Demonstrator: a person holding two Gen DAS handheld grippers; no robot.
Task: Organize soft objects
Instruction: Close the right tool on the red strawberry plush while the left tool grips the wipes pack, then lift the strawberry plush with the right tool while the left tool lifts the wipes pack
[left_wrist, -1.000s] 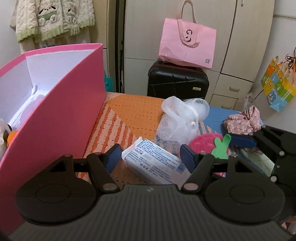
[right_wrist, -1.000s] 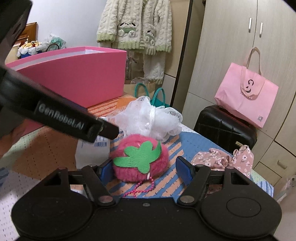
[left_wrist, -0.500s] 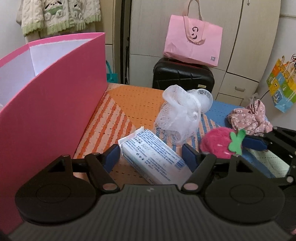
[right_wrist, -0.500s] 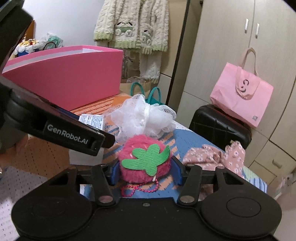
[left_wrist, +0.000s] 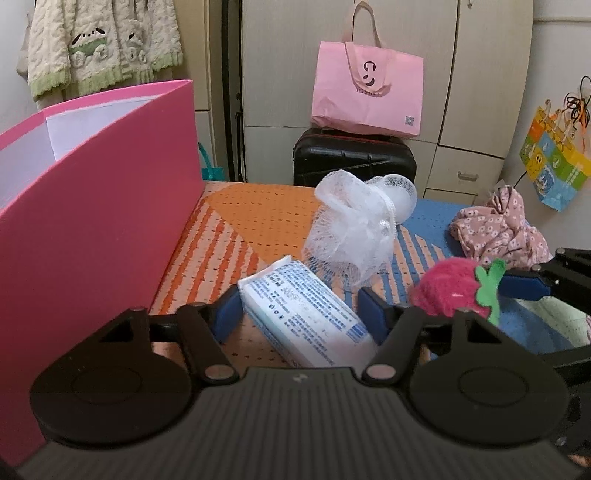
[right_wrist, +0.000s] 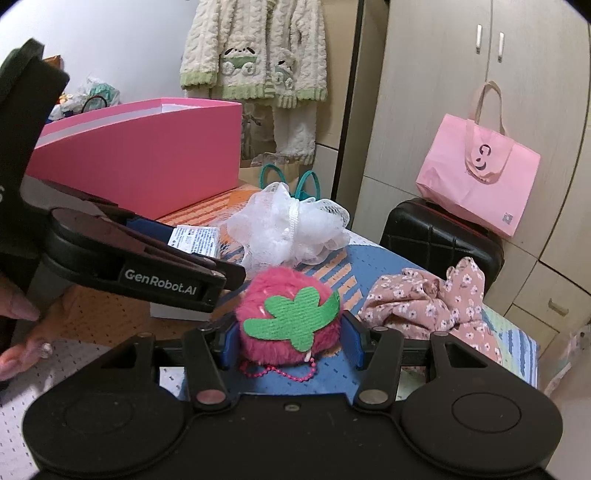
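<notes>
Right tool (right_wrist: 290, 341) pinching the fuzzy strawberry plush (right_wrist: 288, 317); left tool (left_wrist: 297, 314) spread around the tissue pack (left_wrist: 306, 314).

The tissue pack's near end is hidden behind the left tool's body, and whether the blue pads touch it cannot be told; the pink box (left_wrist: 92, 221) is cut off at the left edge, its contents out of sight; the white mesh pouf (left_wrist: 354, 229) and floral cloth (left_wrist: 498, 232) lie on the table (left_wrist: 258, 206) with its orange and blue perforated mat; behind stand a black suitcase (left_wrist: 354, 158) carrying a pink tote (left_wrist: 369, 92), pale wardrobe doors (right_wrist: 436, 92), and hanging cream knitwear (right_wrist: 255, 51).
</notes>
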